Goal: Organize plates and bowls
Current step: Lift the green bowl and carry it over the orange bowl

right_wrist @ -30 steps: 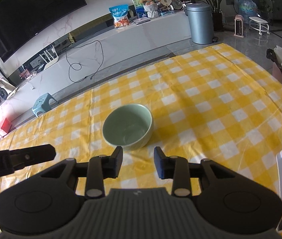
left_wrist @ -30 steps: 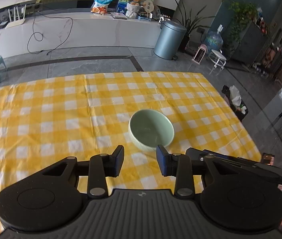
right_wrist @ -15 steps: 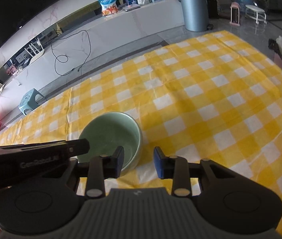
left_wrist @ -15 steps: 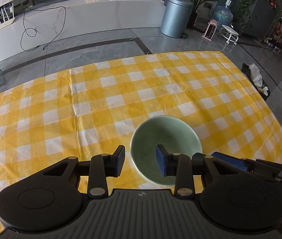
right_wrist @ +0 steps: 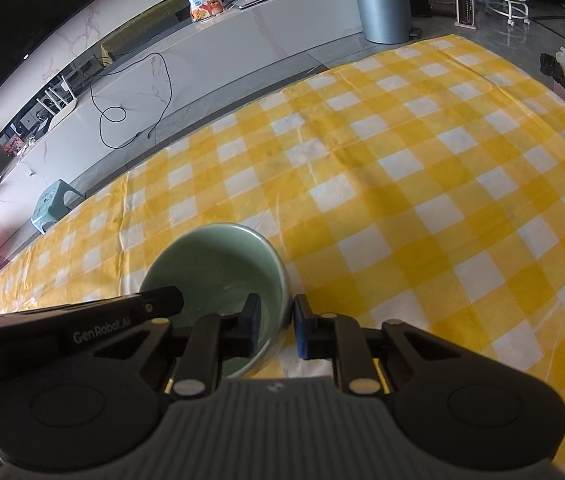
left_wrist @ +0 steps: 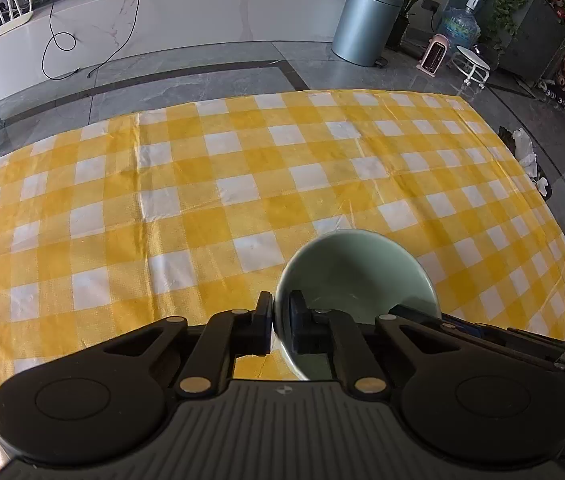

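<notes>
Bowl [left_wrist: 356, 276], pale green and empty, sits on the yellow checked cloth [left_wrist: 210, 200] covering the surface, towards its near right part, with no plates visible in either view. The left gripper [left_wrist: 280, 318] has its 2 fingers clenched on the bowl's left rim, 1 outside the wall and 1 inside. The right gripper [right_wrist: 276, 322] straddles the right rim in the same way, but a sliver of gap shows at the outer finger, so I cannot tell whether it is grasping yet. The step in hand looks like securing a 2-sided hold before carrying. The next move calls for a level, even lift by both grippers so the bowl does not tip or slip.
</notes>
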{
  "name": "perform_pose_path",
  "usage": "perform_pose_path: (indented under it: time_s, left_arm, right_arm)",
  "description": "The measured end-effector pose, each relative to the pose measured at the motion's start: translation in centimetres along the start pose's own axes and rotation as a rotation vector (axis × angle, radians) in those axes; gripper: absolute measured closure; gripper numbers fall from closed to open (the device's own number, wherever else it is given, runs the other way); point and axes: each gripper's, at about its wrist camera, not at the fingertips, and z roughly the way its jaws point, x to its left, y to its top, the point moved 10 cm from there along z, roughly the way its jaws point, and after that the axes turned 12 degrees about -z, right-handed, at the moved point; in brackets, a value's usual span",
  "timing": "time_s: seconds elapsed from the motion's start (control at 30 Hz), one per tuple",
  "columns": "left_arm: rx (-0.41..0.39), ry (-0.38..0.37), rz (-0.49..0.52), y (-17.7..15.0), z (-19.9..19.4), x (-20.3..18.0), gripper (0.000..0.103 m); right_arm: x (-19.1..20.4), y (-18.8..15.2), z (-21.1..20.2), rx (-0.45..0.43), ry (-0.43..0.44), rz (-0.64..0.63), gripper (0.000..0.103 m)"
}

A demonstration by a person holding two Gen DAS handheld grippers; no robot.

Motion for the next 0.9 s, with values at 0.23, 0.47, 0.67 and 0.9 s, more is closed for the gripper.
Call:
perform_pose_path:
  time_s: [0.23,0.47,0.67,0.9]
  left_arm:
    - [0.005,0.012,-0.022,-0.2,-0.3,0.1,0.095]
    - [-0.01,0.0,-0.045,-0.8,-2.9,0.2,0.096]
    - [-0.038,-0.025,-0.107,-1.7,-7.1,0.7,0.096]
    - [-0.094,-0.037,-0.143,-4.0,-13.7,1.3,0.096]
  right_arm:
    - [-0.1,0.0,0.0,0.01,-0.018,0.008,0.095]
    - [0.3,-0.5,-1.9,-0.006,-0.001,0.01,0.096]
    - [1.7,-0.8,-5.5,-0.046,0.022,0.001,0.096]
    - [3.9,-2.8,-11.2,-0.099,0.077,-0.007,0.096]
